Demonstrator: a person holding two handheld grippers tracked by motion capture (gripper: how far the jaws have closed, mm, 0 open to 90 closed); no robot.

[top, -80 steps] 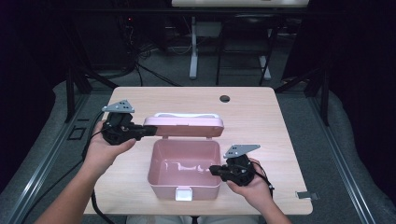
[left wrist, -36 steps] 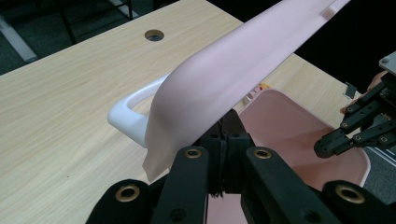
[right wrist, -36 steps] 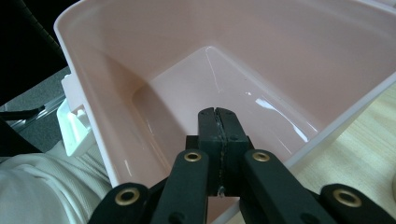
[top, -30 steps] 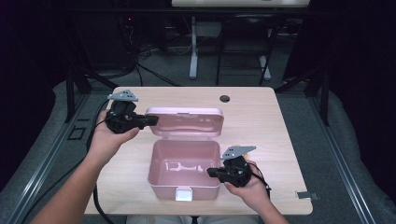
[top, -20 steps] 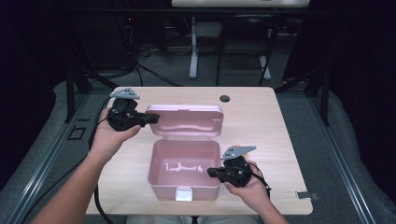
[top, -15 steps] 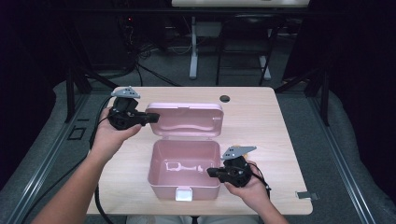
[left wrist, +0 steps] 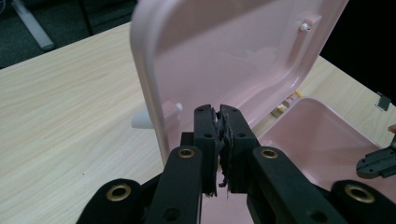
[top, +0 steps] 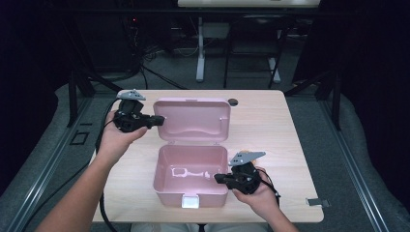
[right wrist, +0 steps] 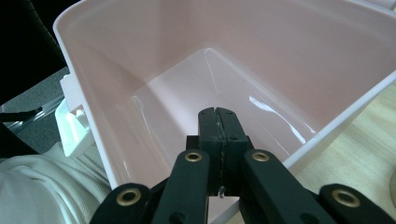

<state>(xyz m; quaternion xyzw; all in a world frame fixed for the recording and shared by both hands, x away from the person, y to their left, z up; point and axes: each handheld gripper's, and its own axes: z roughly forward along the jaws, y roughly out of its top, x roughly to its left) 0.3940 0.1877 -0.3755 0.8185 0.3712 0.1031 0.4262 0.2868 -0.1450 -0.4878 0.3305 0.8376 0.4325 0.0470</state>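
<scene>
A rectangular table (top: pixel 290 140) with a pale matte wood-grain top carries the work. At its centre stands a glossy pink plastic box (top: pixel 191 176), a deep rounded-corner tub with smooth walls that catch streaks of light; nothing lies inside it but reflections on the floor. A white plastic latch (top: pixel 189 201) juts from its wall at six o'clock. Hinged at the tub's twelve o'clock edge, the pink moulded lid (top: pixel 192 121) stands raised, its inner face toward the person, with a shallow curved relief and small pegs near the corners.

The left gripper (top: pixel 155 120), black with a grey three-cornered plate, sits at nine o'clock of the lid. In the left gripper view its jaws have just been easing apart: a thin slit shows between the frayed black pads (left wrist: pixel 218 140), and the lid's rim stands just beside them, not pinched. The right gripper (top: pixel 218 178), at three o'clock of the tub, reaches over that rim, its jaws pressed together over the tub's hollow with nothing between them.

A small dark round disc (top: pixel 233 102) lies at the table's far edge, about one o'clock of the lid.
</scene>
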